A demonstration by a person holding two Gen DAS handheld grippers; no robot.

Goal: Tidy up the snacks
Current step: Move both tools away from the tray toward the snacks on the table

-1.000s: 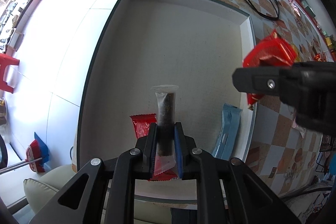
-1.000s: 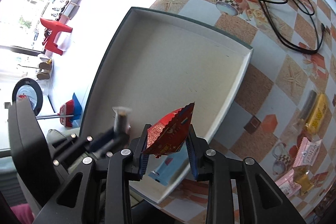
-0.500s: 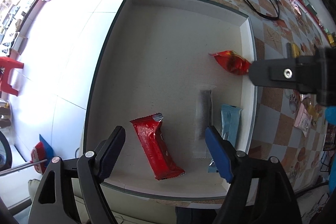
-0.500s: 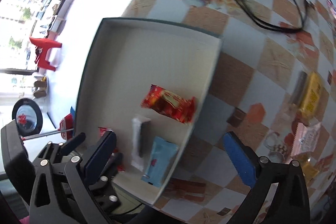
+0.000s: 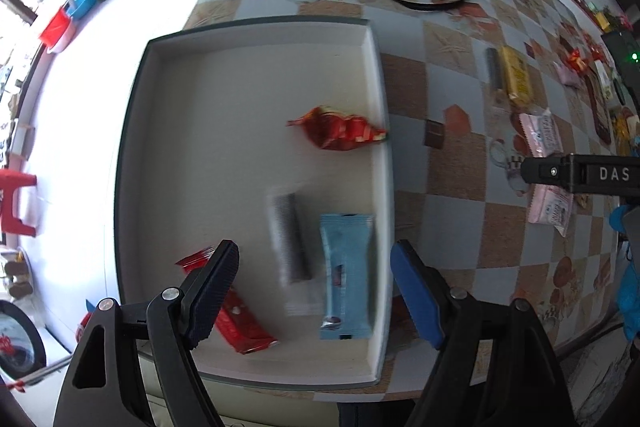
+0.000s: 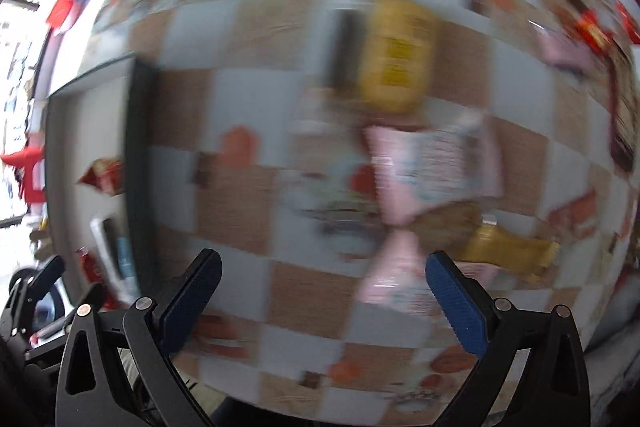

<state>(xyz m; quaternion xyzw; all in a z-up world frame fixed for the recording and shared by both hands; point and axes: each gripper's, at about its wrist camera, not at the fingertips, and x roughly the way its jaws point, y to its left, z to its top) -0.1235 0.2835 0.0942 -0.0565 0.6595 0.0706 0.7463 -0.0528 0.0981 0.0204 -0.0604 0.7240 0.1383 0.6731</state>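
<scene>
White tray (image 5: 376,75) holds four snacks: red packet (image 5: 340,131) at 12 o'clock, dark stick (image 5: 290,239), blue bar (image 5: 346,267), red bar (image 5: 240,323). Your left gripper (image 5: 314,291) and right gripper (image 6: 320,299) gape wide, empty. Yellow bar (image 6: 396,55) and pink packs (image 6: 428,171) wait at 3 o'clock

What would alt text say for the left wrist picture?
Four wrapped snacks lie in a shallow white box: two red packets, a dark bar and a blue packet. The left gripper hangs above them, jaws open and empty; more snacks wait on the checked tablecloth.
</scene>
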